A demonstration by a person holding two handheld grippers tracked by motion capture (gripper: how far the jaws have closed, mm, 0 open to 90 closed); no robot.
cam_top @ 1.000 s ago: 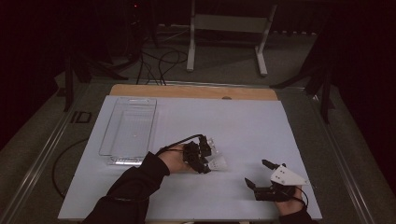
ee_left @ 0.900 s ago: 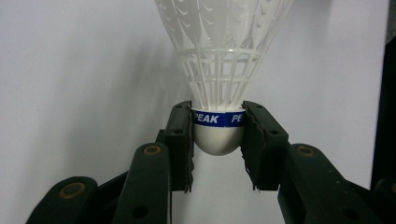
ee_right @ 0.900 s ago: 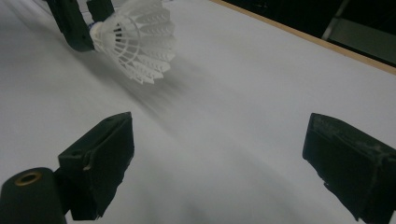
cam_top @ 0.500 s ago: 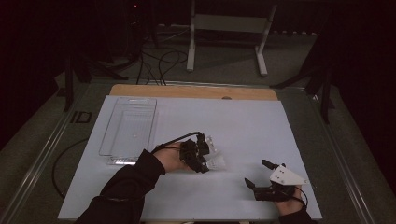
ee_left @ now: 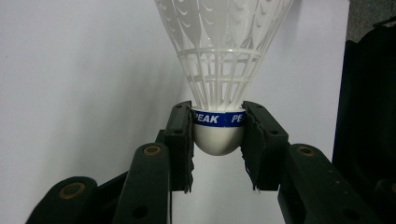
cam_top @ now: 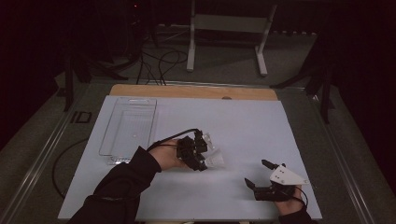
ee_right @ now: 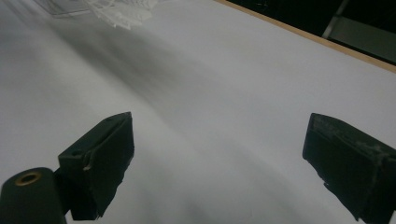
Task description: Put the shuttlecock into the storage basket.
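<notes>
Left gripper [ee_left: 218,135] clenched on shuttlecock [ee_left: 219,70], jaws pinching rounded cork base, likely because plastic skirt would crush. Shuttlecock lifted off table [cam_top: 243,126], just right of clear tray [cam_top: 114,135], skirt pointing away from tray. Right gripper [cam_top: 261,175] released, jaws wide, idling farther right of tray, likely keeping clear.

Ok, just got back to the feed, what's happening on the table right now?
A person works at a white-covered table with a gripper in each hand. The left gripper is clamped on the rounded cork base of a white plastic shuttlecock, its pads pressing at the blue band, near the table's middle. A clear plastic tray lies further left and looks empty. The right gripper sits near the front right edge with its jaws wide apart, holding nothing.
</notes>
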